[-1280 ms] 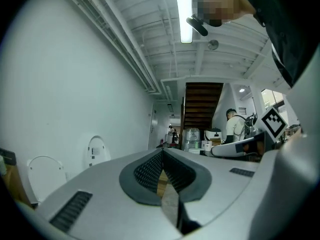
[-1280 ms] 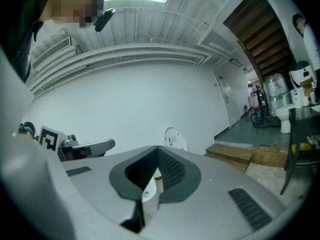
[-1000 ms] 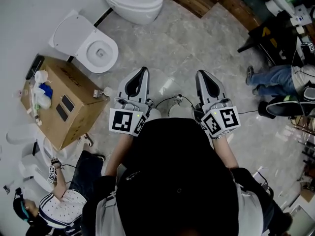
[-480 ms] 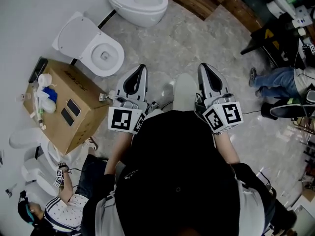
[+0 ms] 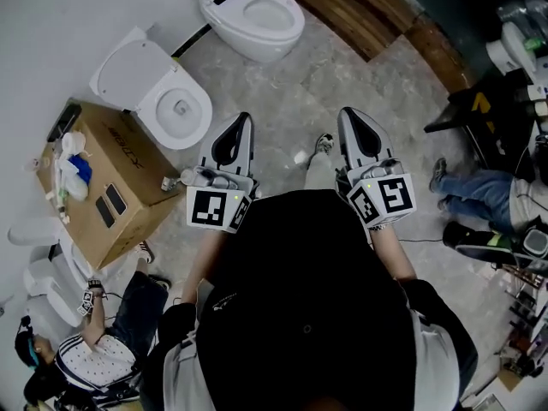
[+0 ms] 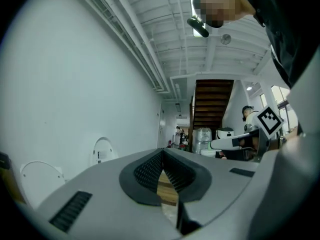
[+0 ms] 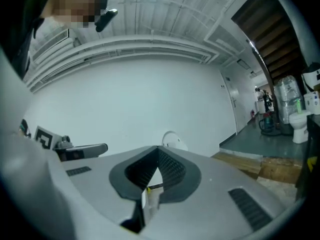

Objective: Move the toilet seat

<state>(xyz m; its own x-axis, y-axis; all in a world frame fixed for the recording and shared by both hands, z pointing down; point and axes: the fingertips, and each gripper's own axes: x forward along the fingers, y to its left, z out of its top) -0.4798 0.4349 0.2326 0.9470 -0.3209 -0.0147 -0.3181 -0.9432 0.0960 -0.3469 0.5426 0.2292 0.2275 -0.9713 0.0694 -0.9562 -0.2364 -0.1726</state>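
Observation:
Two white toilets stand along the white wall in the head view. The nearer toilet [image 5: 175,110] has its lid [image 5: 127,65] raised against the wall; the farther toilet [image 5: 261,11] shows an open bowl. My left gripper [image 5: 243,119] and right gripper [image 5: 348,113] are held level side by side over the marble floor, both shut and empty, a short way from the toilets and touching neither. In the left gripper view its jaws [image 6: 162,155] meet, with raised lids [image 6: 103,151] beyond. The right gripper [image 7: 159,149] also shows jaws pressed together.
A cardboard box [image 5: 107,182] with bottles on it stands left of me. A person [image 5: 94,358] sits on the floor at lower left. Wooden steps [image 5: 360,7] run behind the farther toilet. Another person's legs [image 5: 475,191] and a black stand [image 5: 479,110] are at the right.
Both grippers have travelled forward with me over the floor, still shut. The toilets now sit a little nearer to them, and the legs at the right have slid back in the view.

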